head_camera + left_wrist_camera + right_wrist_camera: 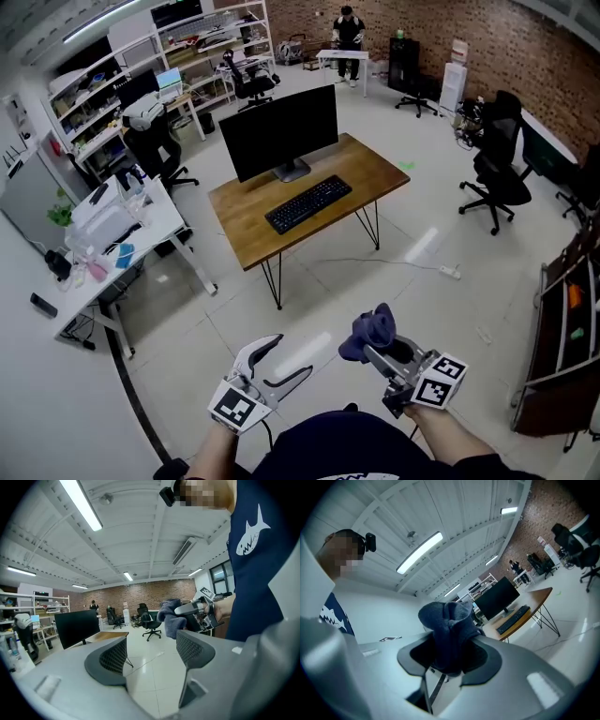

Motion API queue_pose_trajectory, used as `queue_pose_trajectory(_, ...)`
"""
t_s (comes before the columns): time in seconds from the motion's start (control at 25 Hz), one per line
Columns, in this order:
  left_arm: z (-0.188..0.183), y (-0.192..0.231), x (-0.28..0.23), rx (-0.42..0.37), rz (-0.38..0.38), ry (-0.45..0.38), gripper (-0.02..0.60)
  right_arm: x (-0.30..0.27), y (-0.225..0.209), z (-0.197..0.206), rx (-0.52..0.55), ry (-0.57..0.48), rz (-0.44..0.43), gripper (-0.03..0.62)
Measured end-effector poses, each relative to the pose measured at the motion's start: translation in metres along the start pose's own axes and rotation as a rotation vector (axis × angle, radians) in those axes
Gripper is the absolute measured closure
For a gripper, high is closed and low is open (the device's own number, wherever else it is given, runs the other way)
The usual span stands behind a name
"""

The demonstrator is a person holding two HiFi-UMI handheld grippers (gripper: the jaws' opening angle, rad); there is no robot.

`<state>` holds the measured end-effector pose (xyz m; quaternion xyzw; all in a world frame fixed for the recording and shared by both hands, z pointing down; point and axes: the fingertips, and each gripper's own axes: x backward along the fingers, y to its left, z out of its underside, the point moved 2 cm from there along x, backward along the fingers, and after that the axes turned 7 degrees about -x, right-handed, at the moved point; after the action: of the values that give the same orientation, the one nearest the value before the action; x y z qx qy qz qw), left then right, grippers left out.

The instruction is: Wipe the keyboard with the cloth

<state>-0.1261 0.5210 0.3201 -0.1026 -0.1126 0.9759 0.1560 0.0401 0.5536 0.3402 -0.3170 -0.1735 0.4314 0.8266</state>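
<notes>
A black keyboard (pixel 308 203) lies on a wooden desk (pixel 375 169) in front of a dark monitor (pixel 278 131), several steps ahead of me. My right gripper (pixel 373 345) is shut on a bunched dark blue cloth (pixel 368 334), held low near my body. In the right gripper view the cloth (pixel 450 632) fills the gap between the jaws, with the keyboard (pixel 513 619) far off. My left gripper (pixel 278 362) is open and holds nothing. The left gripper view shows its jaws apart around (pixel 151 656), with the cloth (pixel 169 616) beside it.
White tiled floor lies between me and the desk. A white table (pixel 159 220) with bottles and clutter stands at the left. Black office chairs (pixel 495 183) stand at the right, shelving (pixel 562 328) at the far right. A person (pixel 348 37) stands at the back.
</notes>
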Motion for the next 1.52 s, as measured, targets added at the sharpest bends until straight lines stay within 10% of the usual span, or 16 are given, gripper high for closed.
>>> queue_pose_trajectory(0.52,0.055,0.086,-0.082,0.004,-0.09,0.13,0.259,-0.043,-0.102,-0.047,0.018,0.044,0.008,0.445)
queue_pose_trajectory(1.52,0.256,0.396,-0.244,0.174,-0.064,0.26,0.259,-0.309,-0.349,-0.199,0.074,0.14,0.277,0.445)
